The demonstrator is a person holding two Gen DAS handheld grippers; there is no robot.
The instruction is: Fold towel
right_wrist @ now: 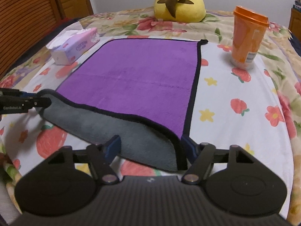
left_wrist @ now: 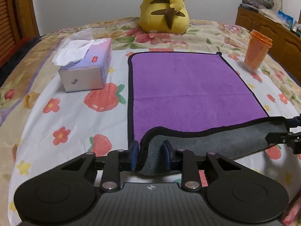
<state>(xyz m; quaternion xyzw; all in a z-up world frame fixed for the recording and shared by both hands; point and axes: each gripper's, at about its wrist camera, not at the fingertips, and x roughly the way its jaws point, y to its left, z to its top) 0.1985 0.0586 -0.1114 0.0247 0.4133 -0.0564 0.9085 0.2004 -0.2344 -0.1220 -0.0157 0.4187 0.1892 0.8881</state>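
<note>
A purple towel [left_wrist: 188,86] with a black hem and a grey underside lies flat on the bed; it also shows in the right wrist view [right_wrist: 135,79]. Its near edge is lifted and turned up, grey side showing. My left gripper [left_wrist: 150,156] is shut on the towel's near left corner. My right gripper [right_wrist: 150,146] is shut on the near right corner. Each gripper shows at the edge of the other's view: the right gripper [left_wrist: 286,137] and the left gripper [right_wrist: 37,101].
A tissue box [left_wrist: 88,67] stands left of the towel. An orange lidded cup [left_wrist: 256,51] stands at its far right. A yellow plush toy [left_wrist: 165,9] sits behind the towel. A wooden cabinet [left_wrist: 263,28] is at the far right.
</note>
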